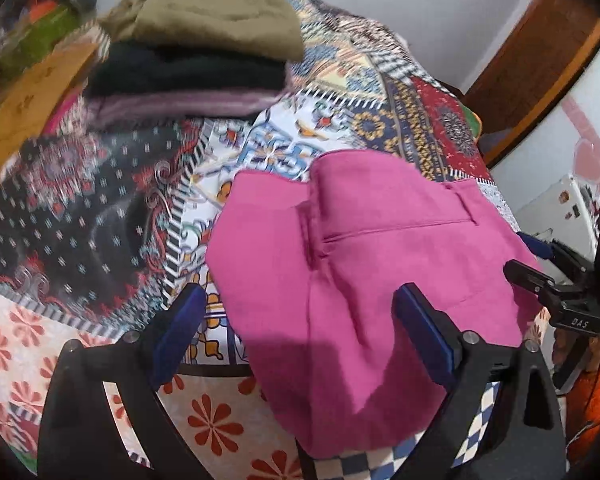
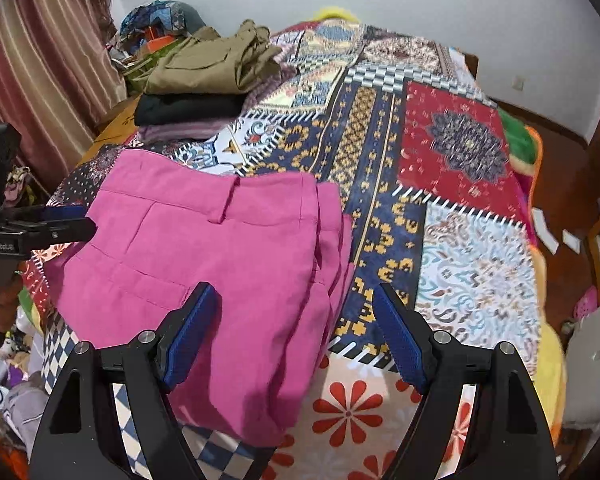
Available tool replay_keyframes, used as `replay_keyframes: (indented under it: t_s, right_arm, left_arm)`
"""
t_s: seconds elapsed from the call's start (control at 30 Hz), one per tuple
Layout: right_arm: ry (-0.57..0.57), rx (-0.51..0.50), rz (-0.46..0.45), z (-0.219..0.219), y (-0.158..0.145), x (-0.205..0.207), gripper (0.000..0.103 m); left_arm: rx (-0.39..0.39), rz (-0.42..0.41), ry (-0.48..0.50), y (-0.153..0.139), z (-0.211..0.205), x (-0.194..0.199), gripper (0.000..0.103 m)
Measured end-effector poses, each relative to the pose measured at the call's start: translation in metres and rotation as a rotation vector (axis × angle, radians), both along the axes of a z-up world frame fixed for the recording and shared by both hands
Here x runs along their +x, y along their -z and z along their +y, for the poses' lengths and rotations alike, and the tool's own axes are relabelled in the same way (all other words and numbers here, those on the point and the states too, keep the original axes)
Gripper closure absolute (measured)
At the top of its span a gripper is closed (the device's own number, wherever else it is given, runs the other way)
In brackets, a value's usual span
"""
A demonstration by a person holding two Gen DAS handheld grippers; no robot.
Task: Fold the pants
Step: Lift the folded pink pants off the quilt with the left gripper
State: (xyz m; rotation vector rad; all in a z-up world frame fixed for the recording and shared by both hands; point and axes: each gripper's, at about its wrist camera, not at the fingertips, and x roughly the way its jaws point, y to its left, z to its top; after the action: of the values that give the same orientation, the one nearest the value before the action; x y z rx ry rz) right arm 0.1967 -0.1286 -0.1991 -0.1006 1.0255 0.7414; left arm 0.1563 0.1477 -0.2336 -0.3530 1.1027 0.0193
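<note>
The left tool (image 1: 298, 336) has a black frame with two forked arms, a silver round screw head on each, and flat blue ribbed pads on the inner faces of its fingers (image 1: 428, 340). The right tool (image 2: 296, 332) is built the same: black arms, silver screws, blue textured pads (image 2: 400, 340). Seen from the left one, its side bears small white letters.

Folded pants (image 2: 220, 272) lie on the bedspread (image 2: 452, 184), clothes stack (image 2: 204, 92) behind.

Home bedroom: patchwork bedspread (image 2: 452, 152), striped curtain (image 2: 48, 64), stacked folded clothes (image 2: 204, 80).
</note>
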Motion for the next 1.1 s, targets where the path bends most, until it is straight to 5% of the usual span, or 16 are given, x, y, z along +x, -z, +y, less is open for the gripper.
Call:
replay_keyframes:
  t_s: [0.17,0.6,1.0,1.1]
  right_arm:
    - [0.007,0.032,0.045,-0.005,0.010,0.008,0.017]
    - [-0.002,0.104,0.163,-0.010,0.030,0.018,0.015]
    - [-0.062,0.150,0.170,-0.002,0.023,0.013,0.051]
    - [-0.073,0.148,0.148,0.003,0.018,0.010,0.059]
  left_arm:
    - [-0.109,0.027,-0.033,0.019,0.011,0.001,0.000]
    - [-0.109,-0.003,0.021,0.020,0.001,0.018,0.006]
    - [-0.116,-0.015,-0.010,0.020,0.007,0.014,0.026]
    - [-0.078,-0.027,-0.007,0.012,0.006,0.009,0.039]
